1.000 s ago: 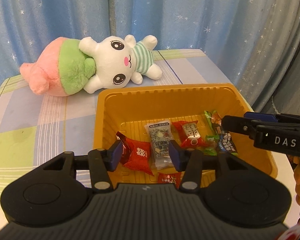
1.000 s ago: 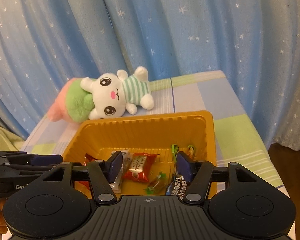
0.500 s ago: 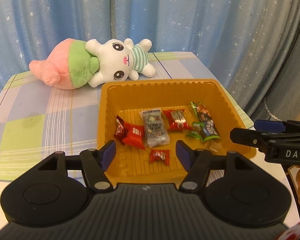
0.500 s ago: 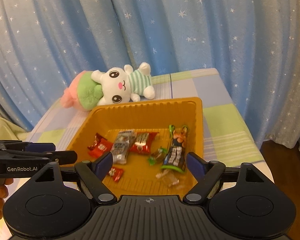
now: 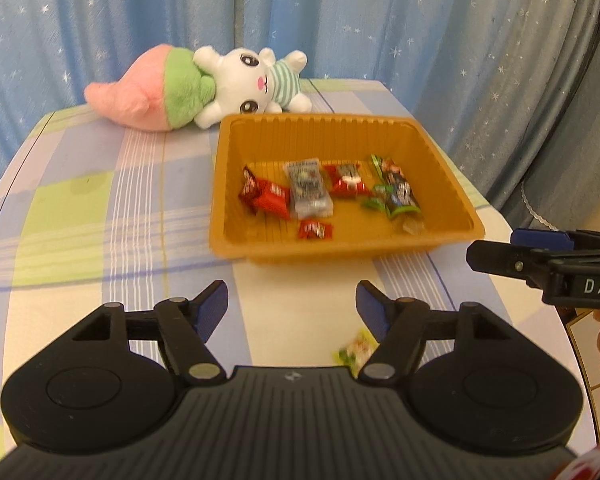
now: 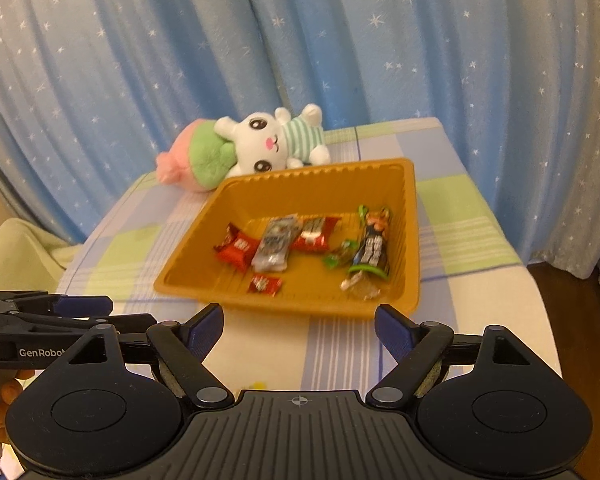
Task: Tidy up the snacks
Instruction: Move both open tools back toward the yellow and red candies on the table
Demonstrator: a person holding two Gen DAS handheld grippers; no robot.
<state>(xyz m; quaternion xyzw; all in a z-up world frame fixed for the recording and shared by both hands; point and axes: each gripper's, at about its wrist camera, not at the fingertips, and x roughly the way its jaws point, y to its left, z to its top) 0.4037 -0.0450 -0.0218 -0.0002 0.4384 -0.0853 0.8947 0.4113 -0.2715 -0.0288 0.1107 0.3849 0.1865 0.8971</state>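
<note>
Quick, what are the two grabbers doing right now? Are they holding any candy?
Left gripper: open, holding nothing.
Right gripper: open, holding nothing.

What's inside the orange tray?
The orange tray holds wrapped snacks: red candy packets, a silver packet and a dark bar. Anything lying under the wrappers is hidden.

Glossy, seemingly plastic tray (image 5: 452, 184); plush toy (image 5: 204, 88).
</note>
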